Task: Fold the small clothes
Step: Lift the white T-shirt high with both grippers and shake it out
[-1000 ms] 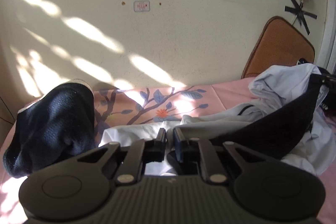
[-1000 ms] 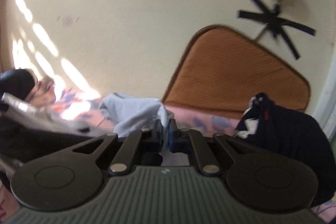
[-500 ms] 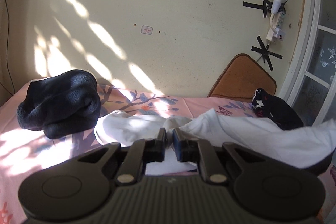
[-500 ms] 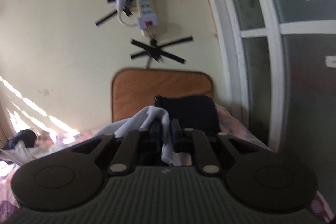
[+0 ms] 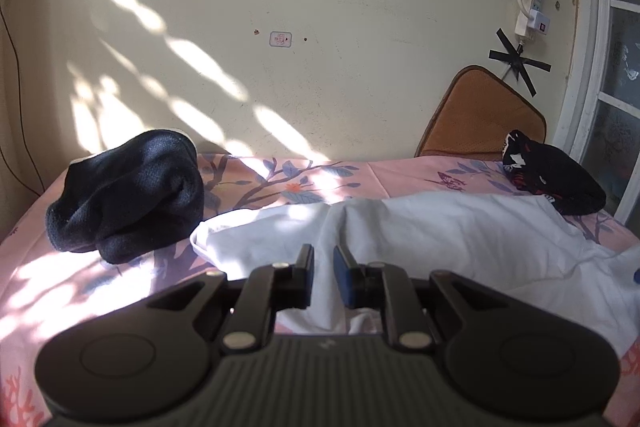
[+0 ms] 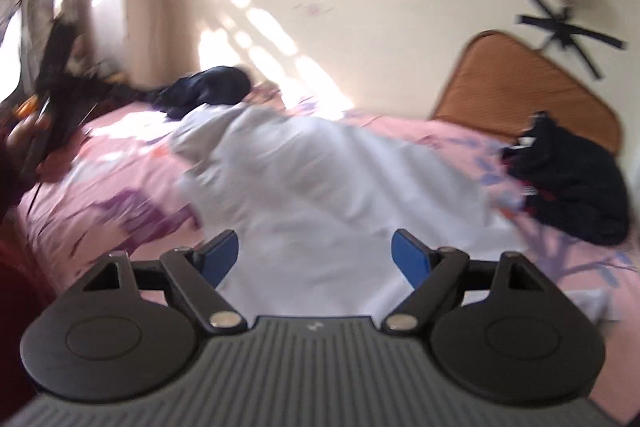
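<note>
Jaws are gaping wide on the right gripper, nearly pinching the white garment on the left gripper; smoothing it flat should precede folding.

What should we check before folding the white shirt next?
1. Right gripper let go: ok, its jaws stand wide apart.
2. Left gripper released: cannot tell, narrow gap with cloth in it.
3. White shirt lying on the bed: ok.
4. Shirt smoothed flat: not ok, a ridge runs up its middle.
5. Black clothes off the shirt: ok, beside its edge.
6. Dark patterned garment off the shirt: cannot tell.
</note>
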Tool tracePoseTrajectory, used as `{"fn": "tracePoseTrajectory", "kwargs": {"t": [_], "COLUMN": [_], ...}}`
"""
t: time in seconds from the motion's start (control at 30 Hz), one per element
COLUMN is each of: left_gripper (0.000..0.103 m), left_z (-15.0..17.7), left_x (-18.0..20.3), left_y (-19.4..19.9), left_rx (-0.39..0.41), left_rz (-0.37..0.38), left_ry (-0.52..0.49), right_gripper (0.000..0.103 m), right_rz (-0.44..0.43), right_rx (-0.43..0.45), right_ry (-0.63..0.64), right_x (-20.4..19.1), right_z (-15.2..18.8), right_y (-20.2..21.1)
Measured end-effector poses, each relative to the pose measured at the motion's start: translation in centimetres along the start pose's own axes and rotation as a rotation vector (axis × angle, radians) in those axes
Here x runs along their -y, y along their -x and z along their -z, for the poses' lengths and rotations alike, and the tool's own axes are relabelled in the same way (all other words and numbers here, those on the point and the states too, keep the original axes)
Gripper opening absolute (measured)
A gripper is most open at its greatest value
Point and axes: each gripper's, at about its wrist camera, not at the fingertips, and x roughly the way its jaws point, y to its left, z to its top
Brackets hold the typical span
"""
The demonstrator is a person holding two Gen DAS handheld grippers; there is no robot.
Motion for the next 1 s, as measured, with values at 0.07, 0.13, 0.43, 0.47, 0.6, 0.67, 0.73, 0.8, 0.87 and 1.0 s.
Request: {"fn": "tracePoseTrajectory", "kwargs": {"t": [0.07,0.13,0.43,0.47,0.6,0.67,0.73,0.8,0.87,1.0], "left_gripper": [0.021,0.030,0.061,0.061,0.063,0.063,0.064,0.072,0.076,0.061], "left_z": [0.4,1.0,4.7,5.3,6.6,6.8,6.8,6.7,6.0,3.6], "left_x": [-0.2,-0.7,3.9,4.6,6.8,7.4,7.9,8.6,9.2,9.7], "left_y": [0.5,1.1,1.9,1.5,-0.6,-1.5,-2.3,-3.3,-4.2,-4.5], "left_rx": [-0.003,-0.011,0.050,0.050,0.024,0.021,0.027,0.050,0.088,0.142], "left_rz": [-0.031,-0.057,-0.160,-0.157,-0.142,-0.133,-0.141,-0.199,-0.241,-0.236], "left_ry": [-0.026,-0.043,-0.514,-0.570,-0.699,-0.711,-0.716,-0.745,-0.755,-0.676], "right_gripper": [0.086,0.084,0.009,0.009,0.009,0.009,0.009,0.009,0.009,0.009], "right_rz": [-0.084,-0.091,0.113,0.140,0.234,0.269,0.294,0.307,0.318,0.349], "right_rx": [-0.079,-0.148,0.069,0.112,0.226,0.263,0.288,0.311,0.335,0.382], "right_ry": [0.049,0.070,0.010,0.008,0.043,0.063,0.077,0.087,0.100,0.121], "right_x": [-1.5,-2.3,0.0,0.4,1.0,0.9,1.1,1.1,0.9,0.5], "right_z": [0.6,1.6,-2.3,-3.1,-5.7,-6.4,-7.0,-7.4,-7.7,-8.3], "right_y": [-2.6,-4.9,-2.7,-1.8,0.3,1.3,1.9,2.5,3.1,4.4]}}
